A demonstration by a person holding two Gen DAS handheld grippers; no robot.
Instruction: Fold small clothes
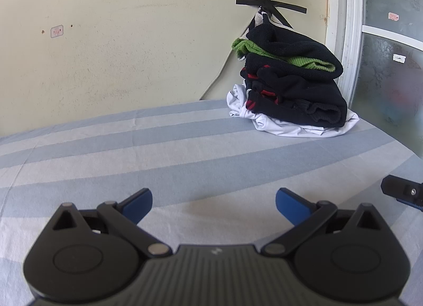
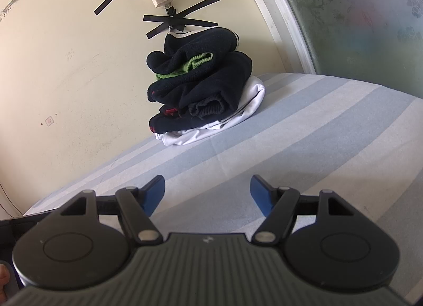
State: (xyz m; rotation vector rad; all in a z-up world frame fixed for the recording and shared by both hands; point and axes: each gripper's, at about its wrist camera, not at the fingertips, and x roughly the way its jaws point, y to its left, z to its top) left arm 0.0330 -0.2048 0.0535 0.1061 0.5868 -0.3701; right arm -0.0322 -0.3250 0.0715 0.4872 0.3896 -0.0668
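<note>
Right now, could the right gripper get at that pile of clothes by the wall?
Probably yes. The right gripper stands open and empty, and only bare striped sheet lies between it and the pile of clothes. It would need to move forward.

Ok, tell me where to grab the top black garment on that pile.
Probably pinch the top black garment at its rounded left fold, which bulges clear of the green garment beneath. Come in from the open bed side; the wall stands close behind the pile.

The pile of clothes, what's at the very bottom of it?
A white garment lies at the bottom of the pile of clothes, on the striped sheet. Only its edges show; the rest is covered by black clothes.
</note>
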